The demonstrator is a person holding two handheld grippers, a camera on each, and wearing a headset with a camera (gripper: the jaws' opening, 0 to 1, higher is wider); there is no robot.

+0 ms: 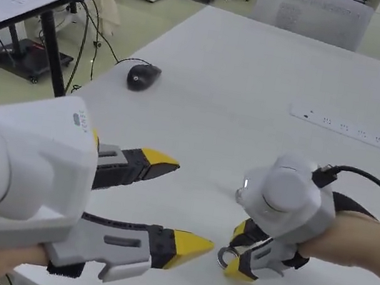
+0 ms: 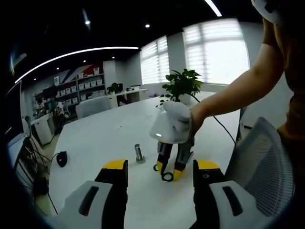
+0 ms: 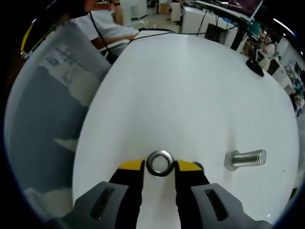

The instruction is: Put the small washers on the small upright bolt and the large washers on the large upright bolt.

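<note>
A: L gripper (image 1: 176, 204) state?
B: Jaws spread wide, nothing btwn them. Held above the worktop (image 1: 256, 88), near-left in head view, yellow tips pointing toward the other gripper.
A: R gripper (image 3: 159, 167)?
B: Pinching a washer (image 3: 159, 153) btwn its yellow tips. Ring faces its own cam flat-on, hole open. In left gripper view it points down, tips + washer low at the worktop. Touching or not, can't tell.
A: Where's the bolt?
B: One bolt (image 2: 139, 153) seen, upright on the worktop, head down, thread up. Just beside the R gripper, not touching it. In right gripper view it's to the right of the jaws and looks sideways bc that cam is rolled. Large or small one, can't tell.
A: Washer on it?
B: No. Washer's in the gripper, bolt shaft looks bare.
A: Other stuff?
B: There's a mouse (image 1: 143, 76) far-left on the worktop and a power strip (image 1: 354, 131) far-right, both well apart from the grippers. A mesh-back chair (image 3: 43, 109) sits at the worktop edge, a plant (image 2: 181, 86) at the far end. Person's arm (image 2: 238, 90) runs down to the R gripper.
</note>
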